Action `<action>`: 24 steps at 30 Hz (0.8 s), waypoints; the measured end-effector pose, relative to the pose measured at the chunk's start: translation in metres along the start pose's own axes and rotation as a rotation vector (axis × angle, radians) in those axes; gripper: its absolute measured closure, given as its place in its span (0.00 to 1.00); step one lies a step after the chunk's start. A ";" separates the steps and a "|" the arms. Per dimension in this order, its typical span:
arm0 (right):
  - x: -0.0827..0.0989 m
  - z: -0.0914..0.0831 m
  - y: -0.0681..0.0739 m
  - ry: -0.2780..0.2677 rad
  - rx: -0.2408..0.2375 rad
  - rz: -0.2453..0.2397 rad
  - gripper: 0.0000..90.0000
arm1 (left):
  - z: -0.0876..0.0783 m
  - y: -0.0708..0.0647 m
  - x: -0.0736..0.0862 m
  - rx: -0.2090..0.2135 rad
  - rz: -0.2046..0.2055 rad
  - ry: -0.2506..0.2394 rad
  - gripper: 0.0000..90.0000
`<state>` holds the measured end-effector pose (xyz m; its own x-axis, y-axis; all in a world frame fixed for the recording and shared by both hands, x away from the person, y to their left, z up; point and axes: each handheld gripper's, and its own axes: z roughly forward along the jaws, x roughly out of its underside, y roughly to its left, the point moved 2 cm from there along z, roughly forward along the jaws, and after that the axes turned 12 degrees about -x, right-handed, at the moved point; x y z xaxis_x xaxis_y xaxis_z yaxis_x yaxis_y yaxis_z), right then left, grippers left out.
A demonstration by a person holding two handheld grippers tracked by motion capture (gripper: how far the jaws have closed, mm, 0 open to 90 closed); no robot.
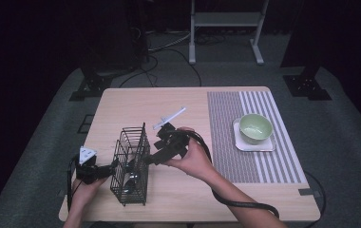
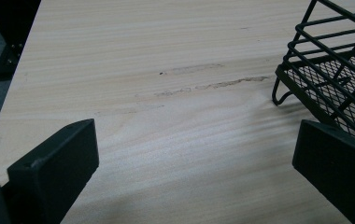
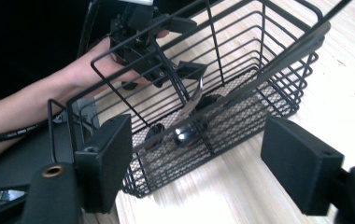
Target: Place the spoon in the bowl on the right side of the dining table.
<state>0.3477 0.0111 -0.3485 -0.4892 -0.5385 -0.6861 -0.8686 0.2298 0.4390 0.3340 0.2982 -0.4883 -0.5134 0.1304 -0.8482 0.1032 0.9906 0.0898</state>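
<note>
A black wire basket stands upright on the wooden table, near the front left. Dark metal cutlery lies inside on its mesh floor. My left gripper sits at the basket's left side, jaws wide apart, nothing between them. In the left gripper view the left gripper faces bare wood, with the basket's corner by its right jaw. My right gripper is at the basket's right side. In the right gripper view the right gripper is open, its jaws straddling the basket's near wall.
A slim white utensil lies on the table just behind the right hand. A green bowl rests on a white square plate on the striped mat at the right. Bare wood lies behind the basket.
</note>
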 end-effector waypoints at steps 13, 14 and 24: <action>-0.010 0.007 -0.007 -0.002 -0.012 0.023 0.61 | 0.000 0.000 0.000 0.000 -0.005 0.000 0.00; -0.011 0.008 -0.007 -0.005 -0.014 0.026 0.63 | 0.000 0.000 0.000 0.000 -0.006 -0.001 0.00; -0.016 0.010 -0.010 -0.011 -0.015 0.029 0.84 | 0.000 0.001 0.000 0.001 -0.008 -0.004 0.00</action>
<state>0.3630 0.0260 -0.3477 -0.5152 -0.5229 -0.6791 -0.8528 0.2333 0.4673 0.3341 0.2988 -0.4880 -0.5105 0.1223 -0.8511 0.1001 0.9916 0.0824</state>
